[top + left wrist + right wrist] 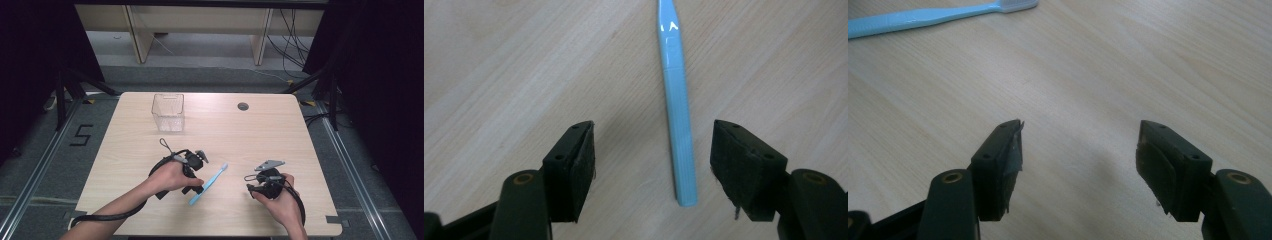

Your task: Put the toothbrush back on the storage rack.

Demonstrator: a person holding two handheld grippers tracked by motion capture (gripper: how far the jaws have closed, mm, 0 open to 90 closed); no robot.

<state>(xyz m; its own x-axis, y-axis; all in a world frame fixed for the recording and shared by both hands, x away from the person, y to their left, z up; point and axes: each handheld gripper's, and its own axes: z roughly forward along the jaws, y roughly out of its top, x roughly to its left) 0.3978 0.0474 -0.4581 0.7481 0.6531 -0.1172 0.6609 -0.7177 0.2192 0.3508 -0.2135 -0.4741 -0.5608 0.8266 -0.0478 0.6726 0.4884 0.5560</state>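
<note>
1. A light wooden desk (150,150) seen from above, with a person's forearms coming in from 6 o'clock, each hand holding a black tool.
2. A light blue toothbrush (208,185) lies flat on the desk, just 6 o'clock of centre. It runs slantwise, its white bristle head toward 1 o'clock and its handle end toward 7 o'clock.
3. The left tool (196,187) is over the handle end of the toothbrush. In the left gripper view its jaws stand wide apart, the handle (679,135) between them, nearer the right jaw and touching neither.
4. The right tool (253,186) is at 3 o'clock of the toothbrush, well apart from it. Its jaws are also spread, over bare wood.
5. A clear plastic box (168,112) stands at 11 o'clock.
6. A small round grey port (243,106) sits at 1 o'clock.
</note>
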